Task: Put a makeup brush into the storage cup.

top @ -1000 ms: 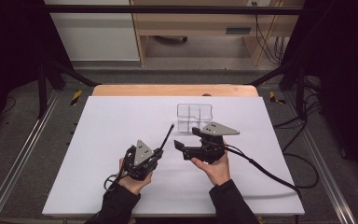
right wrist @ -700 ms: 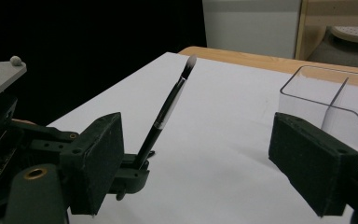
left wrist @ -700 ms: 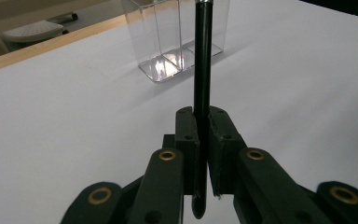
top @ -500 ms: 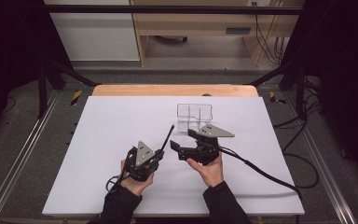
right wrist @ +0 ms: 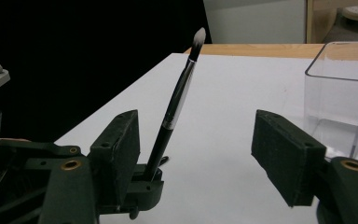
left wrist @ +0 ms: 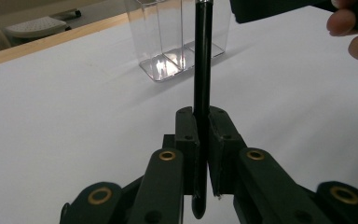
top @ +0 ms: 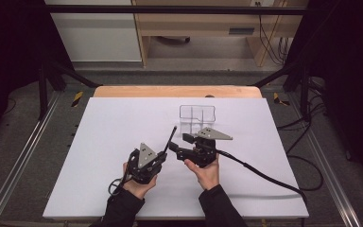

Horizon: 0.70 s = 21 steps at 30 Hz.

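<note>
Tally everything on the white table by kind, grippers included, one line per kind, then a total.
Makeup brush, black handle with a pale tip, clamped in the left gripper: 1
Clear divided organizer box: 1
Hand-held grippers, the left one and the right gripper: 2
Total: 4

Clear organizer blocks ahead; table left free.
</note>
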Each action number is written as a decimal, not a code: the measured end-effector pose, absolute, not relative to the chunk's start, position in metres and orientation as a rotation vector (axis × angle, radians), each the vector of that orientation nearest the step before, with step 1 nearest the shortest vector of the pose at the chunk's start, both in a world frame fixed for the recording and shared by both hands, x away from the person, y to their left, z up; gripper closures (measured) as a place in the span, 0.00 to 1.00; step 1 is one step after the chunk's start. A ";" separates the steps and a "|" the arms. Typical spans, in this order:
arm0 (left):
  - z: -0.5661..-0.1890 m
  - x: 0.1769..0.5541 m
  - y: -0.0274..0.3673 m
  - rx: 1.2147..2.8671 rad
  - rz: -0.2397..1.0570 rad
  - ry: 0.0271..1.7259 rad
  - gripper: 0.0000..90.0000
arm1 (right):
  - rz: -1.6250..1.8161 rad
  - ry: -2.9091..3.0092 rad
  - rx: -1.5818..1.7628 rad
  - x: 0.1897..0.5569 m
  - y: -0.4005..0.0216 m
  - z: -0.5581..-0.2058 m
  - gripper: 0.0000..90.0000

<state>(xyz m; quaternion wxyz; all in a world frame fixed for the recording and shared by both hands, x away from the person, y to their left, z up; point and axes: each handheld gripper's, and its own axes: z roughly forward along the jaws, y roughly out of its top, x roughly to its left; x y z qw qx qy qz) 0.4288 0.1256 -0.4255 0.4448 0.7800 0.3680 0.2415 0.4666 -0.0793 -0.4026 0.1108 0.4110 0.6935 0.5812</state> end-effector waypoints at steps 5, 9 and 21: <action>-0.426 0.429 0.124 1.926 0.591 0.920 0.92 | 1.744 2.036 1.227 0.468 -0.077 -0.405 0.45; -0.426 0.428 0.122 1.925 0.587 0.923 0.92 | 1.755 2.031 1.245 0.468 -0.076 -0.405 0.52; -0.427 0.427 0.116 1.912 0.574 0.934 0.92 | 1.803 2.034 1.271 0.469 -0.075 -0.407 0.69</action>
